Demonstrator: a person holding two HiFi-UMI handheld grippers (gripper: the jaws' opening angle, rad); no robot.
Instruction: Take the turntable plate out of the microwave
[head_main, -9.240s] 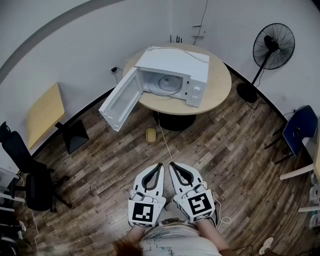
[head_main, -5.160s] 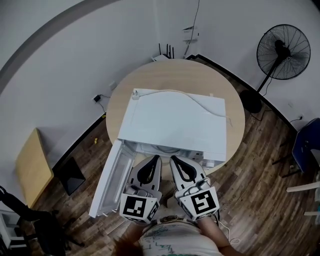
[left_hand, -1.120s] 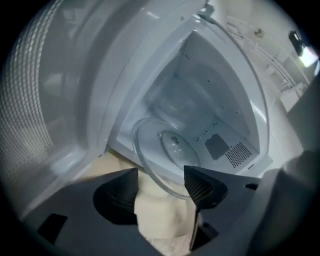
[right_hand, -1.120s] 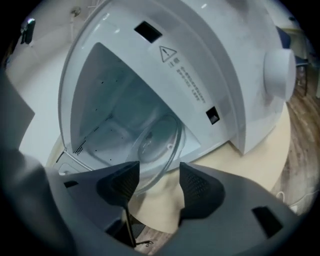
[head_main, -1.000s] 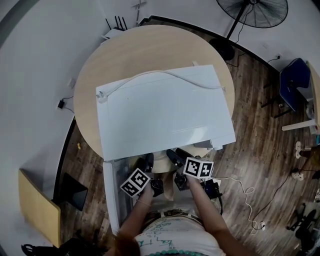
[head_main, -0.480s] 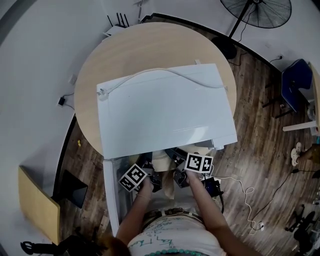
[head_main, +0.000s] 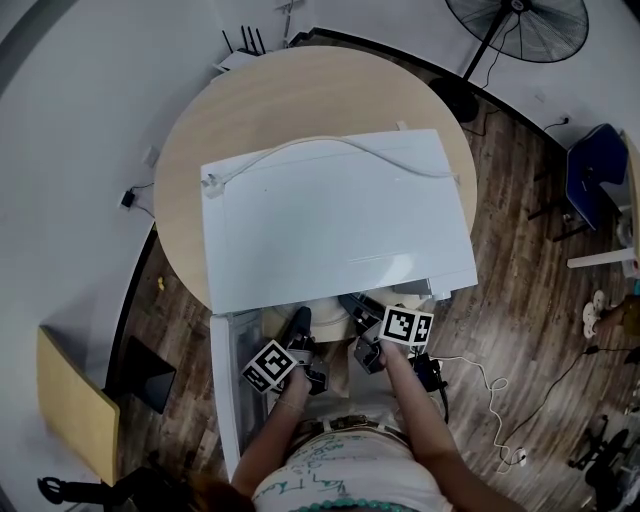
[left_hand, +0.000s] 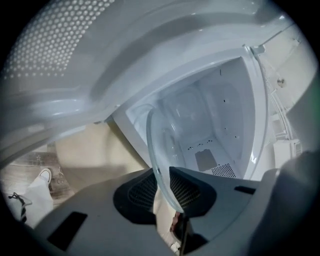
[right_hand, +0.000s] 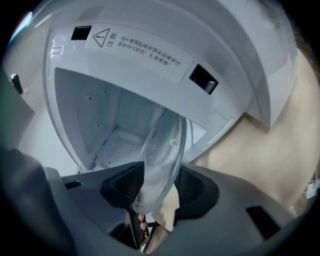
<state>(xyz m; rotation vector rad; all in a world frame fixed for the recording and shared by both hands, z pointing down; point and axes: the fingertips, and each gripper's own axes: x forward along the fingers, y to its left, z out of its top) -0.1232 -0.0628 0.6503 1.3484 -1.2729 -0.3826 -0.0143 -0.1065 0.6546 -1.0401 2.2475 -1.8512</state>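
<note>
**At the mouth of the white box-shaped microwave (head_main: 340, 220): a grip from both sides**

The clear round glass turntable plate (left_hand: 154, 145) is at the near opening of the cavity. The left gripper (left_hand: 162, 176) has just been closing and is now narrow, clamped on the plate's left rim. The right gripper (right_hand: 161, 175), also just closing, stands wider, with its pads against the right rim.

You hold two grippers, the left gripper (left_hand: 160, 175) and the right gripper (right_hand: 162, 170), whose jaws have just been closing on the one glass turntable plate (left_hand: 156, 150) between them. Ahead of them are one microwave (head_main: 340, 220), one round desk (head_main: 300, 85), one cable (head_main: 330, 143), one fan (head_main: 517, 22) and one blue chair (head_main: 588, 165).
</note>
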